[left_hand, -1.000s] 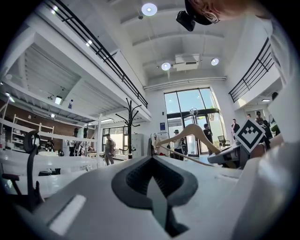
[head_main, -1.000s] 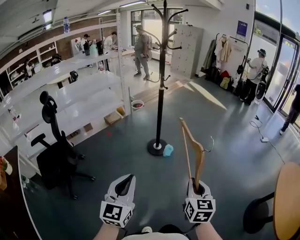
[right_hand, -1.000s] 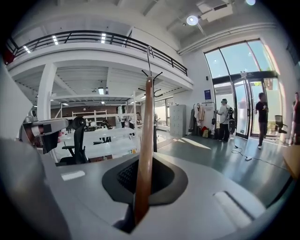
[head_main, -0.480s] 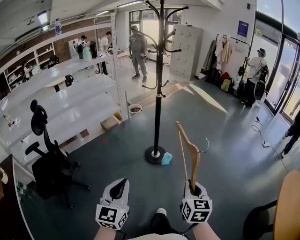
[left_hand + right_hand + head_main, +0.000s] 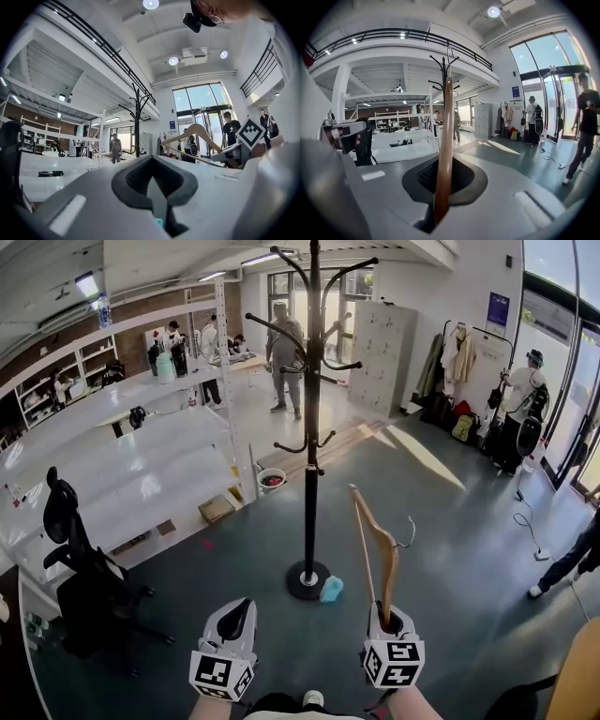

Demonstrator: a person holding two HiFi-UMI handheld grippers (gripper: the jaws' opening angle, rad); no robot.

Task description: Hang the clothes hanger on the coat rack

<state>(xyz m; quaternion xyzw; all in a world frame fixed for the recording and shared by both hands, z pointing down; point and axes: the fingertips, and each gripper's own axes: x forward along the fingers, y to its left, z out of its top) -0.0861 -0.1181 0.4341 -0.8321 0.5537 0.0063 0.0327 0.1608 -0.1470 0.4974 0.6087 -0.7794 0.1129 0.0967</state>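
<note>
A black coat rack (image 5: 310,418) stands on a round base straight ahead of me, its curved hooks spreading near the top; it shows far off in the left gripper view as the coat rack (image 5: 137,119) and behind the hanger in the right gripper view (image 5: 442,70). My right gripper (image 5: 390,617) is shut on one end of a wooden clothes hanger (image 5: 380,549), which stands upright with its metal hook (image 5: 409,532) pointing right. The hanger (image 5: 444,140) rises straight from the jaws. My left gripper (image 5: 234,620) is shut and holds nothing, left of the hanger (image 5: 199,133).
A light blue object (image 5: 332,590) lies by the rack's base. White shelving (image 5: 141,456) runs along the left, a black office chair (image 5: 80,568) before it. Several people stand at the back and right. A round wooden table edge (image 5: 577,676) is at right.
The coat rack has come nearer and more central in view as I moved forward. Both grippers keep their pose, the hanger still upright in the right one.
</note>
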